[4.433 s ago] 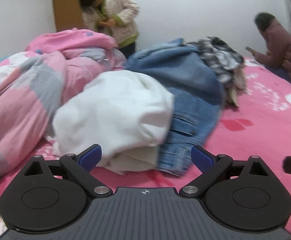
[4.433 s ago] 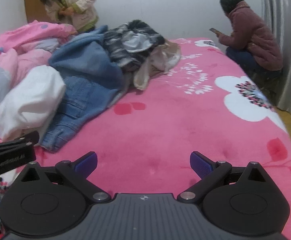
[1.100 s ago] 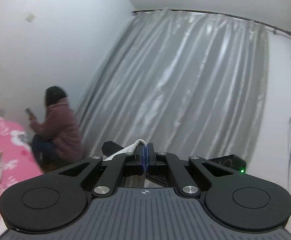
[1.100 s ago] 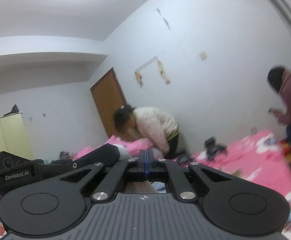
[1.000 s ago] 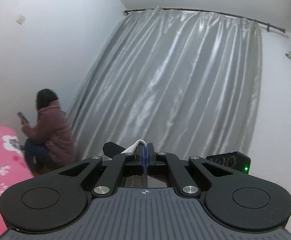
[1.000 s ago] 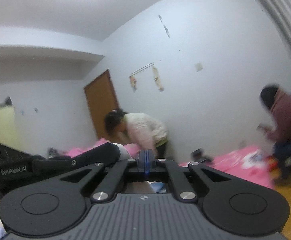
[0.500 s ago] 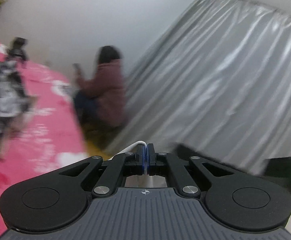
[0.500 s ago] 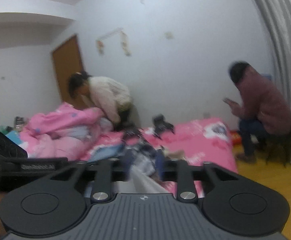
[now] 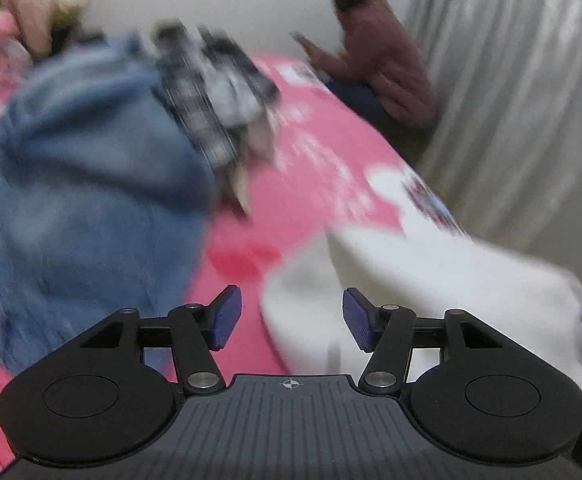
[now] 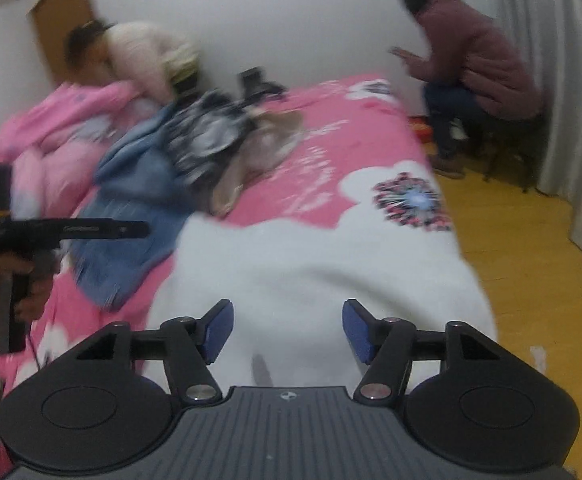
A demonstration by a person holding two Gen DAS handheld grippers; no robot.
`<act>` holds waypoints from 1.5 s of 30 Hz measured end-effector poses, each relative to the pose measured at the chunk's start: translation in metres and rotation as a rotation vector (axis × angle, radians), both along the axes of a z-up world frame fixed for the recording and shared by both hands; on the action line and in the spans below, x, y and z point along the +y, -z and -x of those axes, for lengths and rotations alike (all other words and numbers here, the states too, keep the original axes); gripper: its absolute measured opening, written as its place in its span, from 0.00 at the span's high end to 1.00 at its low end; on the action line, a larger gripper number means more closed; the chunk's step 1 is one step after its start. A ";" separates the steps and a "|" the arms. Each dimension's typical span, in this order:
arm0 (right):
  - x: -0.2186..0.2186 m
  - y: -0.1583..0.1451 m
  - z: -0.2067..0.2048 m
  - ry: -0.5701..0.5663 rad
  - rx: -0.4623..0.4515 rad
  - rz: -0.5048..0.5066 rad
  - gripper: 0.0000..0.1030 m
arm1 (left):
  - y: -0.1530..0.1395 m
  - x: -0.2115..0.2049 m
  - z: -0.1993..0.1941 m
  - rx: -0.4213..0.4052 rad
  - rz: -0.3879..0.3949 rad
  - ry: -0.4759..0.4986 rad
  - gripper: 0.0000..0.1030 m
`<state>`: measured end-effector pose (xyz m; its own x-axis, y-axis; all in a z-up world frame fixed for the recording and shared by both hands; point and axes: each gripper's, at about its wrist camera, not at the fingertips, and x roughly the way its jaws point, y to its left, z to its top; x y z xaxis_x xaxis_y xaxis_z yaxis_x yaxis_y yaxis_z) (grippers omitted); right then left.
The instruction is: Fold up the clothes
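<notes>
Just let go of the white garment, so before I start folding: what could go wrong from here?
The white garment lies at the bed's corner; its right edge may slide toward the floor.
The denim pile sits close on its left, so a sweep could snag it.
Both views are blurred; edges are hard to judge.

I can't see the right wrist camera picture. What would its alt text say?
A white garment lies spread on a pink flowered bed, just ahead of the right gripper, whose jaws are opening with nothing pressed between them. Blue denim and a dark patterned heap sit further back; one person crouches by the curtain, another bends over pink bedding.
</notes>
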<state>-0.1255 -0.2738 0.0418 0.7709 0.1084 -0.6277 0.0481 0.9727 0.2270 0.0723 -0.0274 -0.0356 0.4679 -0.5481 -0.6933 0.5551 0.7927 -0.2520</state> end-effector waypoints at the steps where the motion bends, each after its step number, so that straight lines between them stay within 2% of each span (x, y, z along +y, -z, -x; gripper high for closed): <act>1: 0.010 0.002 0.003 -0.043 0.002 0.021 0.28 | 0.007 0.003 0.005 0.049 0.027 0.036 0.45; 3: 0.028 0.006 0.005 -0.116 0.014 0.074 0.21 | 0.022 0.006 0.009 0.165 0.102 0.080 0.41; 6: 0.042 0.019 0.000 -0.175 0.067 0.156 0.14 | 0.041 0.001 0.015 0.234 0.141 0.088 0.40; 8: 0.051 0.030 -0.006 -0.182 0.128 0.224 0.14 | 0.047 -0.009 0.018 0.213 0.138 0.138 0.38; 11: 0.068 0.051 -0.007 -0.195 0.159 0.414 0.14 | 0.053 -0.023 0.019 0.221 0.153 0.201 0.41; 13: 0.077 0.066 -0.011 -0.182 0.188 0.534 0.18 | 0.057 -0.029 0.019 0.225 0.174 0.212 0.69; 14: 0.078 0.070 -0.013 -0.157 0.197 0.560 0.25 | 0.059 -0.032 0.016 0.234 0.174 0.215 0.91; 15: 0.078 0.073 -0.015 -0.126 0.204 0.578 0.39 | 0.060 -0.033 0.014 0.235 0.171 0.211 0.97; 17: 0.076 0.075 -0.018 -0.066 0.204 0.579 0.46 | 0.056 -0.027 0.017 0.210 0.195 0.184 0.99; 18: 0.073 0.070 -0.017 -0.027 0.183 0.548 0.52 | 0.053 -0.022 0.019 0.191 0.201 0.168 0.99; 20: 0.070 0.064 -0.016 0.030 0.141 0.544 0.57 | 0.046 -0.013 0.022 0.144 0.202 0.139 0.99; 25: 0.074 0.057 -0.015 0.060 0.064 0.688 0.57 | 0.027 0.001 0.025 0.002 0.162 0.085 0.99; 33: 0.062 0.035 -0.032 0.037 -0.034 0.820 0.56 | -0.013 0.012 0.004 -0.167 0.145 -0.047 1.00; 36: 0.065 0.035 -0.045 -0.035 -0.087 0.962 0.53 | -0.025 0.007 -0.009 -0.249 0.095 -0.091 1.00; 39: 0.058 0.028 -0.058 -0.106 -0.094 1.009 0.49 | -0.029 0.006 -0.029 -0.306 0.034 -0.171 1.00; 42: 0.038 0.011 -0.065 -0.065 -0.066 0.988 0.48 | -0.025 0.012 -0.058 -0.281 0.025 -0.224 1.00; 43: 0.028 0.006 -0.068 -0.048 -0.041 0.953 0.48 | -0.025 0.013 -0.067 -0.272 0.028 -0.235 1.00; 45: 0.014 0.008 -0.074 -0.038 -0.003 0.952 0.48 | -0.025 0.008 -0.079 -0.318 0.000 -0.230 0.99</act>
<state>-0.0519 -0.2599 0.0336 0.7793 -0.4221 -0.4631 0.0132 0.7499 -0.6614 0.1518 -0.0192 -0.0102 0.7701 -0.4038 -0.4939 0.4133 0.9055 -0.0960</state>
